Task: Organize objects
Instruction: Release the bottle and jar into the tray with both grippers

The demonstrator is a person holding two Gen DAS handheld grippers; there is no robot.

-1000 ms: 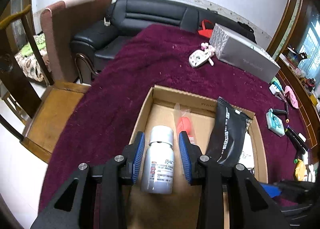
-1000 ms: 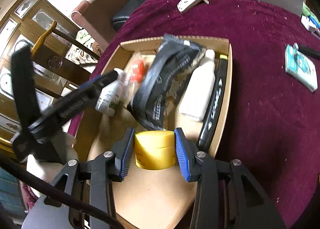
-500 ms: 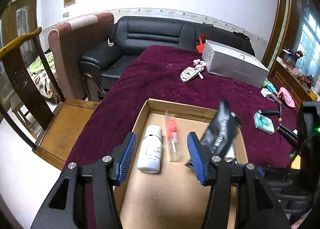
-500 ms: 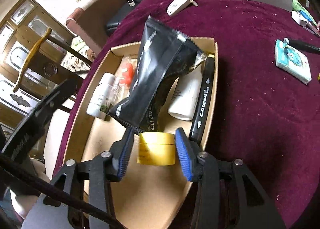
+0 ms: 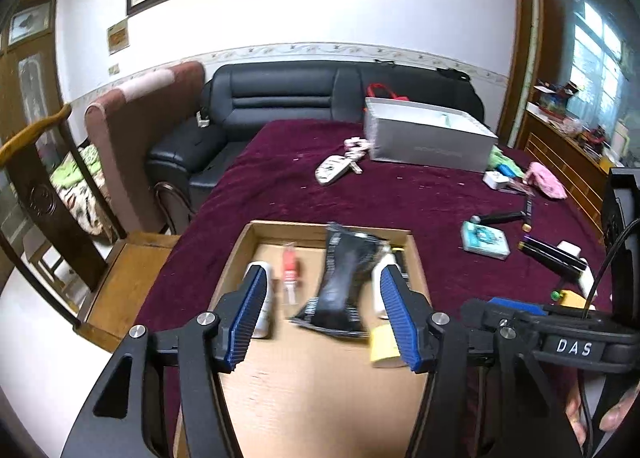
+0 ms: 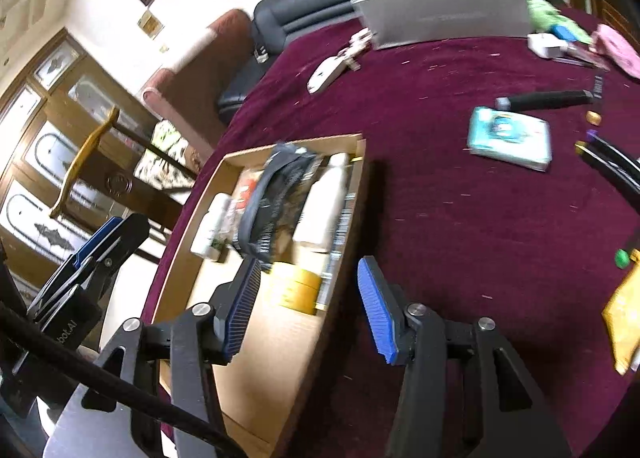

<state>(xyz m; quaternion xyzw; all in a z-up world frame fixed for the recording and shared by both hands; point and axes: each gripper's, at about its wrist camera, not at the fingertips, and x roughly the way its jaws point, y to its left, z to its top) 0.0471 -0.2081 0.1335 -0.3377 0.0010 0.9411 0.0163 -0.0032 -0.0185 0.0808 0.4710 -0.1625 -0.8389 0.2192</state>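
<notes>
Both claws hover over the cardboard box (image 5: 240, 258); the left claw (image 5: 322, 322) and right claw (image 6: 310, 306) are opening, gripping nothing; the yellow jar (image 6: 296, 290) lies inside.

Cardboard tray (image 5: 256, 236): matt brown. Table cloth (image 5: 400, 202): plush maroon velvet. Pouch (image 5: 340, 286): glossy black foil. Sofa (image 5: 288, 94): glossy black leather.

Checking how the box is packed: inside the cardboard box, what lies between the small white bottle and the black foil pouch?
A clear packet with a red item lies between the small white bottle and the black foil pouch, clearest in the left wrist view.
</notes>
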